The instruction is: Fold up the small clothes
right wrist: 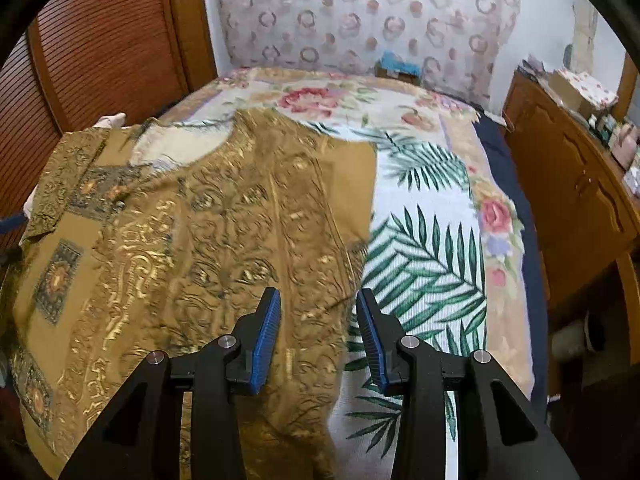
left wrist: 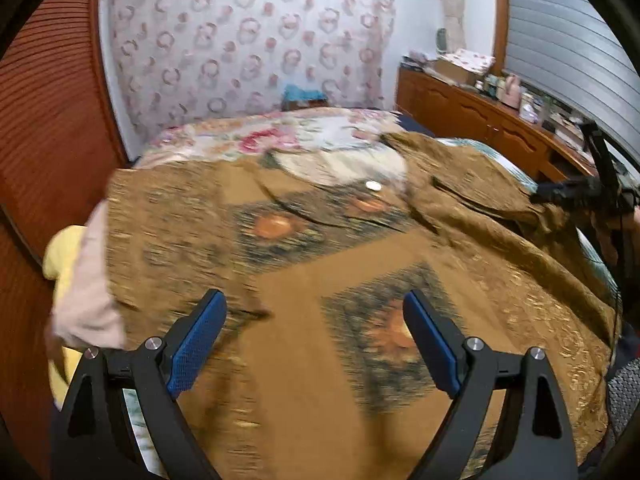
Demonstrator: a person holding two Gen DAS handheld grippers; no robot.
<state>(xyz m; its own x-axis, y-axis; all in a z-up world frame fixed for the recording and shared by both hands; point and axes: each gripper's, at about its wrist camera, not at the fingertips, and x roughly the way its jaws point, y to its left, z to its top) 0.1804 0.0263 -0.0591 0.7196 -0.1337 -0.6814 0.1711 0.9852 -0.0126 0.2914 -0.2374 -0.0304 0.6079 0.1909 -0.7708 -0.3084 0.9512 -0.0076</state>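
Observation:
A brown and gold patterned shirt point(left wrist: 320, 248) lies spread on the bed, with dark square motifs and a white button near the collar. In the right wrist view the shirt point(right wrist: 224, 224) covers the bed's left half, one side folded over. My left gripper point(left wrist: 316, 300) is wide open above the shirt's middle, holding nothing. My right gripper point(right wrist: 318, 300) is open, jaws a moderate gap apart, over the shirt's right edge. In the left wrist view the right gripper point(left wrist: 576, 192) shows dark at the far right, at the shirt's edge.
The bed cover point(right wrist: 432, 216) has palm leaves and flowers. A pink and yellow cloth pile point(left wrist: 76, 280) lies at the bed's left edge. A wooden slatted wardrobe point(right wrist: 100, 48) stands left. A wooden dresser point(right wrist: 576, 184) with clutter stands right. A floral curtain point(left wrist: 248, 40) hangs behind.

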